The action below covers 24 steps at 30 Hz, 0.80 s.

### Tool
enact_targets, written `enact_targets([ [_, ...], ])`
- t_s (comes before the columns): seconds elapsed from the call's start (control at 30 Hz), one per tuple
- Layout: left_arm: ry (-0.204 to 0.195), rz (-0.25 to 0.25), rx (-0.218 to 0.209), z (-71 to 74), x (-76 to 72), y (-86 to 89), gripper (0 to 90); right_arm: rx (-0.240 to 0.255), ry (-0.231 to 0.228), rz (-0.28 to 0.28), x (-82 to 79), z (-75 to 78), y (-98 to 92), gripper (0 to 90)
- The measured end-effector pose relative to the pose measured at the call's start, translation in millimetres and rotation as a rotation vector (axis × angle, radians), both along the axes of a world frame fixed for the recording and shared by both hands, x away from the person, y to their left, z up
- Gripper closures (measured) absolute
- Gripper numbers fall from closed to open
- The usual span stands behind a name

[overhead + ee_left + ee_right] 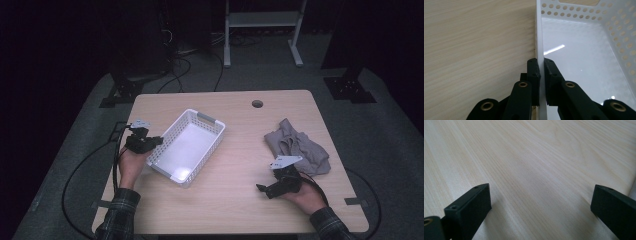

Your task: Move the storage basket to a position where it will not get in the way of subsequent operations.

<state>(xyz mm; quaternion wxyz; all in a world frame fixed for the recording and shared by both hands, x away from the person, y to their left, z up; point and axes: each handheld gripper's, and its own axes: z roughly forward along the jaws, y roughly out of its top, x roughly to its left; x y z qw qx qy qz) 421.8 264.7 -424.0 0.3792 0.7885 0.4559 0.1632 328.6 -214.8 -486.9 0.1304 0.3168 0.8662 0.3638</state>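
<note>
The white basket (186,147) lies diagonally, long axis toward the table's (240,200) far-right corner; left tongs (541,72) pinch its wall (right tongs (539,205) gape).

**Off to the side**

A crumpled grey-brown cloth (298,146) lies on the right part of the light wooden table (235,195). A small round hole (257,103) sits near the far edge. Beyond stands a white metal frame (262,22).

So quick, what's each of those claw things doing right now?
Left gripper: jaws shut on the white basket's side wall.
Right gripper: jaws open, nothing between them, over the wooden table.
</note>
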Motion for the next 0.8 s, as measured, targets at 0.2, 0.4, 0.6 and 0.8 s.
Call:
enact_targets([
  [0.2, -0.017, 0.015, 0.002, 6.0, -2.0, 3.0, 66.3, 0.001, 0.000, 0.000, 0.0, 0.0, 0.0, 2.3],
  [0.4, -0.070, 0.028, -0.004, 24.2, -10.3, 3.3, 56.5, 0.001, 0.000, 0.000, 0.0, 0.0, 0.0, 2.3],
  [0.6, -0.090, -0.001, -0.012, 38.6, -19.5, -7.5, 55.6, 0.000, 0.000, 0.000, 0.0, 0.0, 0.0, 2.3],
  [0.8, -0.087, -0.047, -0.038, 42.8, -30.5, -23.5, 55.4, 0.000, 0.000, 0.000, 0.0, 0.0, 0.0, 2.3],
])
